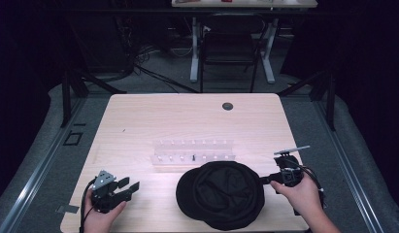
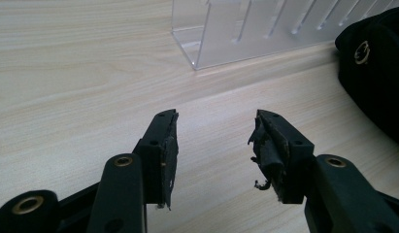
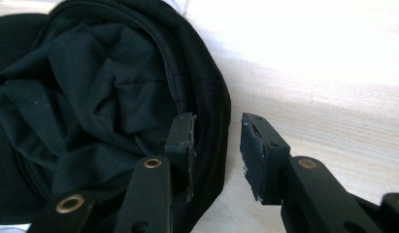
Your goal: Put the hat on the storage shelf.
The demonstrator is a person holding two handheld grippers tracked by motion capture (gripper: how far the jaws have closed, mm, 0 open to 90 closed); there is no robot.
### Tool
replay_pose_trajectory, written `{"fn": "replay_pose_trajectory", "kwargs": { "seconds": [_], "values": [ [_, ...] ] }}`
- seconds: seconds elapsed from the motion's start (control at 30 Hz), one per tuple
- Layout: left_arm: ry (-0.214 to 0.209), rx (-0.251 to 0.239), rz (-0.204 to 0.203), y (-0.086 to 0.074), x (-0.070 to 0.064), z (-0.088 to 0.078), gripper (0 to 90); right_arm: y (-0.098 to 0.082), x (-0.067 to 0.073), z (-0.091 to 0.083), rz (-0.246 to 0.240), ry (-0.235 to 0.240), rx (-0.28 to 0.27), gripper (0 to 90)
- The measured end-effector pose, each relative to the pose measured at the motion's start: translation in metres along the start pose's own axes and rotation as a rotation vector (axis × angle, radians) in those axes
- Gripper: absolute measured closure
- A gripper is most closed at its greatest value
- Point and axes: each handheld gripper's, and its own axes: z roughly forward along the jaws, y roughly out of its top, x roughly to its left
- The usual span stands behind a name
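Observation:
A black cap (image 1: 221, 194) lies upside down at the table's front middle, its lining facing up. My right gripper (image 1: 263, 180) reaches in from the right at the cap's rim. In the right gripper view the cap (image 3: 90, 97) has one jaw over its inner edge and the other outside above the wood. The right gripper (image 3: 217, 119) is open, and a strip of table shows between the rim and the outer pad. My left gripper (image 1: 129, 187) rests open at the front left, well clear of the cap. Nothing lies between the jaws of the left gripper (image 2: 214, 116). The cap's edge (image 2: 376, 73) shows far right.
A clear acrylic rack (image 1: 193, 151) with several slots stands just behind the cap, also seen as the rack (image 2: 265, 29) ahead of the left gripper. A round grommet (image 1: 227, 106) sits near the table's far edge. A chair (image 1: 229, 46) stands beyond the table.

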Motion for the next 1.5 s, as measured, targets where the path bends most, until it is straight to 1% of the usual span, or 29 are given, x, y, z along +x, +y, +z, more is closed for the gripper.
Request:
{"fn": "replay_pose_trajectory", "kwargs": {
  "seconds": [0.2,0.27,0.33,0.37,0.4,0.47,0.5,0.53,0.6,0.73,0.77,0.8,0.83,0.9,0.93,0.97,1.0,1.03,1.1,1.17,1.2,1.23,1.27,1.3,1.33,1.37,1.4,1.43,1.5],
  "values": [
    [0.002,0.002,0.005,0.000,0.000,0.000,51.1,0.002,-0.004,0.006,0.023,0.000,0.033,65.8],
    [0.003,0.005,0.006,0.000,0.000,0.000,51.1,0.003,-0.005,0.008,0.035,0.016,0.042,65.8],
    [0.006,0.004,0.005,0.000,0.000,0.000,51.1,0.003,-0.005,0.010,0.044,0.016,0.055,65.8],
    [0.008,0.002,0.005,0.000,0.000,0.001,51.1,0.002,-0.005,0.012,0.052,0.018,0.047,65.8],
    [0.010,0.002,0.009,0.000,0.000,0.001,51.1,0.003,-0.006,0.012,0.040,0.016,0.071,65.8],
    [0.010,-0.002,0.014,0.000,0.000,0.000,51.1,0.003,-0.007,0.014,0.053,0.026,0.074,66.3],
    [0.012,-0.001,0.015,0.000,0.000,0.000,51.1,0.003,-0.006,0.015,0.069,0.024,0.063,66.6],
    [0.015,0.000,0.014,0.000,0.000,0.001,51.1,0.004,-0.007,0.015,0.058,0.030,0.079,67.0],
    [0.018,0.006,0.011,0.000,0.000,0.001,51.1,0.004,-0.008,0.016,0.055,0.034,0.088,68.2],
    [0.016,0.003,0.006,0.000,0.001,0.001,51.2,0.003,-0.008,0.020,0.079,0.051,0.097,70.4],
    [0.015,0.004,0.007,0.000,0.001,0.001,51.3,0.002,-0.008,0.022,0.093,0.048,0.086,70.8],
    [0.014,0.006,0.007,0.000,0.000,0.001,51.3,0.004,-0.010,0.021,0.063,0.049,0.123,71.3],
    [0.013,0.006,0.007,0.000,0.000,0.001,51.4,0.002,-0.009,0.024,0.094,0.056,0.099,71.7],
    [0.011,0.008,0.009,0.000,0.000,0.001,51.4,0.002,-0.009,0.024,0.089,0.055,0.125,72.2],
    [0.010,0.009,0.009,0.000,0.000,0.001,51.4,0.002,-0.009,0.025,0.090,0.058,0.127,72.5],
    [0.012,0.010,0.009,0.000,0.000,0.001,51.4,0.001,-0.008,0.027,0.102,0.064,0.111,72.5],
    [0.011,0.012,0.010,0.000,0.000,0.001,51.4,0.002,-0.009,0.026,0.081,0.053,0.145,72.8],
    [0.009,0.010,0.011,0.000,0.000,0.002,51.4,0.002,-0.009,0.028,0.089,0.064,0.140,72.8],
    [0.008,0.012,0.013,0.000,0.000,0.002,51.4,0.002,-0.010,0.030,0.093,0.062,0.150,72.8],
    [0.008,0.016,0.012,0.000,0.000,0.002,51.4,0.003,-0.012,0.032,0.111,0.069,0.153,72.8],
    [0.005,0.029,0.015,0.000,0.000,0.001,51.4,0.004,-0.013,0.033,0.123,0.076,0.145,72.9],
    [0.005,0.028,0.015,0.000,0.000,0.001,51.4,0.004,-0.014,0.034,0.127,0.083,0.150,73.0],
    [0.005,0.029,0.015,0.000,0.000,0.001,51.4,0.005,-0.014,0.036,0.129,0.082,0.148,73.3],
    [0.008,0.023,0.015,0.000,0.000,0.002,51.4,0.006,-0.014,0.036,0.124,0.080,0.159,73.6],
    [0.008,0.020,0.014,0.000,0.000,0.002,51.5,0.005,-0.013,0.038,0.132,0.081,0.141,73.9],
    [0.008,0.020,0.014,0.000,0.000,0.002,51.4,0.006,-0.013,0.038,0.126,0.076,0.150,74.2],
    [0.008,0.020,0.014,0.000,0.000,0.002,51.4,0.008,-0.014,0.037,0.100,0.075,0.182,74.5],
    [0.008,0.021,0.014,0.000,0.000,0.002,51.4,0.008,-0.013,0.039,0.115,0.076,0.167,74.8],
    [0.009,0.023,0.014,0.000,0.000,0.002,51.4,0.008,-0.014,0.041,0.120,0.082,0.174,75.6]
  ]
}}
